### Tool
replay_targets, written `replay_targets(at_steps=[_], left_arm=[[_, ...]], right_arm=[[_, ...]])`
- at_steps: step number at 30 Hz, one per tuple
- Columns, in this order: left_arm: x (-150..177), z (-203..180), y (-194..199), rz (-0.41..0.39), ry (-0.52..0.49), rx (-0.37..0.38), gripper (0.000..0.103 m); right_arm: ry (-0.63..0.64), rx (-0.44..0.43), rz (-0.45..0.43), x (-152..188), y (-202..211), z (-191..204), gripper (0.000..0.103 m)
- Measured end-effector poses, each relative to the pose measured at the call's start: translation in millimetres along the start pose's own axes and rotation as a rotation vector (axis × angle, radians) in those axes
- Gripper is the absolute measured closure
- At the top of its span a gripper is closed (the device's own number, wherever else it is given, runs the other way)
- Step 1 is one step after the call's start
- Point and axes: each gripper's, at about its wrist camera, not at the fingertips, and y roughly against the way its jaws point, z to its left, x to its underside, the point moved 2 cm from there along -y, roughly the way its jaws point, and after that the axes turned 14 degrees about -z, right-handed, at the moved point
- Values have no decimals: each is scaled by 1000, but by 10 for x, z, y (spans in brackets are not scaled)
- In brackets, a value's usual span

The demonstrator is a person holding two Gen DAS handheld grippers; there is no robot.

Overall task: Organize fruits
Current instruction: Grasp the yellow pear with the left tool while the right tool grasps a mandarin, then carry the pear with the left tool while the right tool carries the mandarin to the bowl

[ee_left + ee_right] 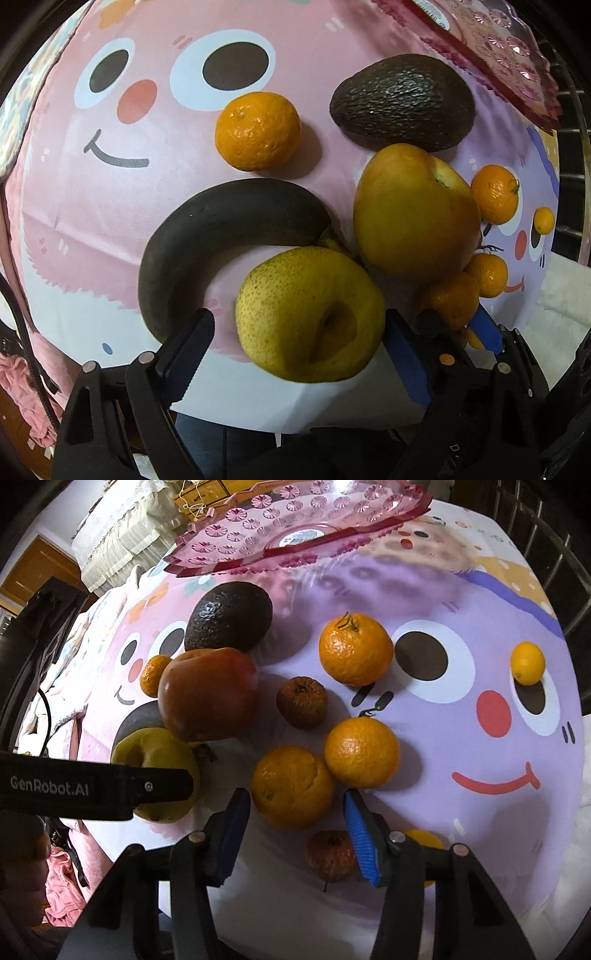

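While both tools stand unclenched, left tool astride the yellow pear, right tool astride an orange on the table, crowding neighbours risk getting knocked, rolling away.

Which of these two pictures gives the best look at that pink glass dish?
The right wrist view. There the pink glass dish spreads across the top, showing its scalloped rim, flower pattern and centre. The left wrist view catches only one edge of the dish in the upper right corner, cut off by the frame.
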Motion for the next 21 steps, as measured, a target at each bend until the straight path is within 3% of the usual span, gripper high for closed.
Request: replay_targets(at_steps=[4, 6, 15, 21], left_arm=[[-6, 8, -126, 11, 19, 20, 21], [-5, 15, -174, 13, 27, 40, 30], [77, -72, -300, 12, 28, 25, 32], [135, -13, 14, -1, 36, 17, 32]], right_arm=[[17, -9, -2, -32, -32, 6, 55], [21, -7, -4, -58, -51, 8, 57], [30, -19, 10, -95, -55, 12, 60], [43, -42, 9, -138, 40, 75, 61]])
